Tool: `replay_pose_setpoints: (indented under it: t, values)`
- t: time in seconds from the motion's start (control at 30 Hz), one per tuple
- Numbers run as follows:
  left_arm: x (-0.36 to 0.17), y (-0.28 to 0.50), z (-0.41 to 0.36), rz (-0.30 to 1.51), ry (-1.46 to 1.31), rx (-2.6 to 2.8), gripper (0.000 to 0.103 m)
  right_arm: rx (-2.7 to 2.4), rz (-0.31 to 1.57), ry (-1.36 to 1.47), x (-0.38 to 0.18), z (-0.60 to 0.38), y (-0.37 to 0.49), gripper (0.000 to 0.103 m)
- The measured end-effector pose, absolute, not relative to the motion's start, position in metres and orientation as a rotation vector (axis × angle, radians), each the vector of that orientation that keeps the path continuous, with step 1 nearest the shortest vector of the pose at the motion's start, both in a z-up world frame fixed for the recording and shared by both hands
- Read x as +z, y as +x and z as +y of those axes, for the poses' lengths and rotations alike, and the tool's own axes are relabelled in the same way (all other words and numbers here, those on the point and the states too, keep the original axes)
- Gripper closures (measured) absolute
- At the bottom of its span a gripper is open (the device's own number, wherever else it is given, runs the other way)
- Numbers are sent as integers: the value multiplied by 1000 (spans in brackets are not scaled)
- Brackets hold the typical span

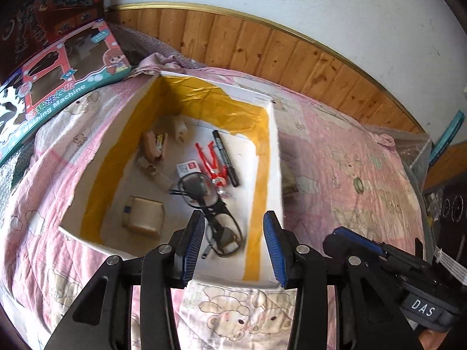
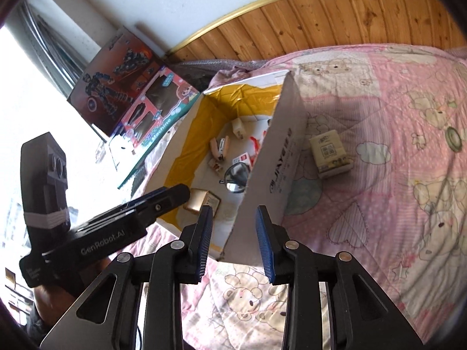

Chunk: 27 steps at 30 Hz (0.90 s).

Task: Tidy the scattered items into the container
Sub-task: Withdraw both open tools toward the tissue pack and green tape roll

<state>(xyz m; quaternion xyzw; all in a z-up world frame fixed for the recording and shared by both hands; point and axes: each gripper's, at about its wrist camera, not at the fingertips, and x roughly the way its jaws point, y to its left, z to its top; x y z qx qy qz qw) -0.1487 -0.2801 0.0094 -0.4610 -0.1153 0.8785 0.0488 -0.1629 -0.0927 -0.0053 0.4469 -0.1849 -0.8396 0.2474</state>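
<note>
While both claws are hovering empty, jaws apart, over the near edge of the bed, the left claw (image 1: 233, 245) is sitting above the white box (image 1: 275, 157), where glasses (image 1: 210, 204), marker (image 1: 226, 157) and red clip (image 1: 211, 162) are already lying. Judged remaining: tissue packet (image 2: 329, 153) and tape roll (image 2: 454, 138), both lying on the quilt (image 2: 394, 204) beyond the box's right wall, which is standing between them and the right claw (image 2: 235, 242).

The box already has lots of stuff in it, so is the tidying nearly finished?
Nearly. The white box already holds the glasses, marker, red toy and more. Both the left gripper and right gripper are open and empty. A small packet and a tape roll remain on the quilt.
</note>
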Motion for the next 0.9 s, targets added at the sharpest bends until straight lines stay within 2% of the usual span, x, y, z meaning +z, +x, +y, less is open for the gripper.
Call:
replay_pose_setpoints:
  t: [0.27,0.47,0.6,0.9]
  values:
    - [15,-140,-201,-202,-1387,2594,58,-2379,-693,1233,-19,-14,-130,69]
    - [7,-155,-167,-174,-1403,2592,43,-2435,-788,1235,-28,37,-120,69]
    - [-8,-175,-149,-147,-1450,2604,40,-2465,-787,1240,-32,61,-129,69]
    - [-49,-236,-133,-200,-1570,2647,35,-2625,-762,1275,-42,131,-188,60]
